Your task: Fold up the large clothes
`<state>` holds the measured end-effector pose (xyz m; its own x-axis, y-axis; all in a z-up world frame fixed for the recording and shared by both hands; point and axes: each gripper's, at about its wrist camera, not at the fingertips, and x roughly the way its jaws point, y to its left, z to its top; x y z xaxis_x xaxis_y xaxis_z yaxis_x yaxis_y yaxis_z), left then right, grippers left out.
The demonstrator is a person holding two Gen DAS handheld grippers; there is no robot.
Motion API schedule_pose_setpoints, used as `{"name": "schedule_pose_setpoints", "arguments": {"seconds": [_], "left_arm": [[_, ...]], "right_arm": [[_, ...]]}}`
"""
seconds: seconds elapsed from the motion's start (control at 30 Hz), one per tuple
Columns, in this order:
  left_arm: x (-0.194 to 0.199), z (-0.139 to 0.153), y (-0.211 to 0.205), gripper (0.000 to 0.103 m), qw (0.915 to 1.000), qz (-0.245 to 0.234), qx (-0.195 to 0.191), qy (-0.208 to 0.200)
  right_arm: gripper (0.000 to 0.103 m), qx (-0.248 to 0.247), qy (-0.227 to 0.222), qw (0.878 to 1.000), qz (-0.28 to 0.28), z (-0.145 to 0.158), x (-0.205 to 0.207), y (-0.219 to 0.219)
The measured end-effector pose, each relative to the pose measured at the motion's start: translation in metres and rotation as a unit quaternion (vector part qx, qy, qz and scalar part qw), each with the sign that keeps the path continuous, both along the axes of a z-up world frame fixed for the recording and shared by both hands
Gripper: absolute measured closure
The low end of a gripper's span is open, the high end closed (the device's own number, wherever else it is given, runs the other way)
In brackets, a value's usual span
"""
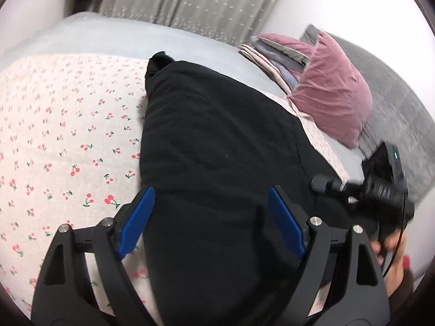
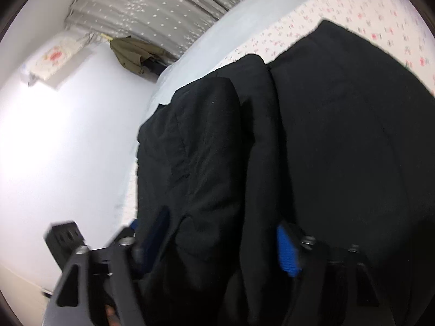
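A large black garment [image 1: 217, 146] lies on the cherry-print bed sheet [image 1: 62, 141], stretching away from me. My left gripper [image 1: 209, 203] is open, its blue pads [image 1: 138, 217] spread just above the garment's near part, holding nothing. The right gripper's body [image 1: 380, 187] shows at the right edge of the left wrist view. In the right wrist view the black garment [image 2: 326, 135] fills the frame in loose folds. My right gripper [image 2: 223, 233] has its jaws apart with black cloth lying between the blue pads [image 2: 285, 250]; the view is blurred.
A pink pillow [image 1: 331, 92] and folded bedding [image 1: 274, 57] lie at the head of the bed, by a grey headboard [image 1: 394, 103]. A grey curtain [image 1: 190, 2] hangs behind. A white wall [image 2: 54, 149] and an olive coat [image 2: 133, 54] are at the bed's far side.
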<state>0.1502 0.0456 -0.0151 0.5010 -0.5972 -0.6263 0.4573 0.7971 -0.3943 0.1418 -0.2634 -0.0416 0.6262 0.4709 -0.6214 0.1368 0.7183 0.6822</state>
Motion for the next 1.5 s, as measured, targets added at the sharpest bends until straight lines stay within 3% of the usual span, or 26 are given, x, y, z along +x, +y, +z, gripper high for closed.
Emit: {"name": "schedule_pose_setpoints", "arguments": {"seconds": [0.03, 0.1, 0.2, 0.37, 0.5, 0.6, 0.77, 0.9, 1.0, 1.07, 1.2, 1.27, 1.3, 1.5], "left_arm": [[0.0, -0.001, -0.002, 0.014, 1.0, 0.005, -0.004, 0.002], [0.006, -0.002, -0.006, 0.004, 0.9998, 0.014, 0.0, 0.014], [0.005, -0.012, -0.016, 0.003, 0.9987, 0.027, 0.023, 0.036], [0.002, -0.015, -0.021, 0.003, 0.9975, 0.036, 0.047, 0.039], [0.001, -0.013, -0.02, 0.003, 0.9974, 0.042, 0.046, 0.036], [-0.004, -0.007, -0.019, 0.003, 0.9978, 0.05, 0.041, 0.016], [-0.011, 0.004, -0.013, 0.003, 0.9994, 0.033, -0.001, 0.007], [-0.013, 0.007, -0.011, 0.003, 0.9996, 0.022, -0.019, 0.0], [-0.015, 0.007, -0.014, 0.004, 0.9997, 0.012, -0.023, -0.003], [-0.015, 0.005, -0.02, 0.014, 0.9994, -0.006, -0.034, 0.0], [-0.011, -0.001, -0.029, 0.038, 0.9968, -0.034, -0.069, 0.023], [-0.01, -0.003, -0.031, 0.041, 0.9959, -0.037, -0.078, 0.029], [-0.011, -0.003, -0.032, 0.041, 0.9959, -0.038, -0.078, 0.025], [-0.006, -0.001, -0.043, 0.041, 0.9963, -0.036, -0.076, 0.015]], "right_arm": [[0.054, -0.017, -0.008, 1.0, 0.003, 0.001, 0.0, 0.004], [0.058, -0.035, -0.015, 0.999, 0.003, 0.003, -0.002, 0.008], [0.059, -0.054, -0.021, 0.998, 0.002, 0.006, -0.003, 0.013], [0.067, -0.086, -0.025, 0.996, 0.005, 0.008, -0.005, 0.019], [0.078, -0.121, -0.043, 0.992, -0.002, 0.022, -0.01, 0.026], [0.082, -0.161, -0.083, 0.983, -0.006, 0.049, -0.018, 0.033], [0.083, -0.171, -0.135, 0.975, -0.04, 0.085, -0.036, 0.005], [0.083, -0.151, -0.117, 0.978, -0.078, 0.079, -0.045, -0.029], [0.083, -0.14, -0.071, 0.981, -0.114, 0.055, -0.053, -0.06], [0.083, -0.125, -0.038, 0.984, -0.118, 0.036, -0.055, -0.075], [0.071, -0.012, -0.014, 0.996, -0.082, 0.01, -0.054, -0.101], [0.051, 0.067, -0.007, 0.996, -0.065, 0.001, -0.049, -0.115], [0.037, 0.095, -0.011, 0.993, -0.067, -0.001, -0.045, -0.118], [0.034, 0.076, 0.015, 0.995, -0.063, -0.009, -0.012, -0.13]]}}
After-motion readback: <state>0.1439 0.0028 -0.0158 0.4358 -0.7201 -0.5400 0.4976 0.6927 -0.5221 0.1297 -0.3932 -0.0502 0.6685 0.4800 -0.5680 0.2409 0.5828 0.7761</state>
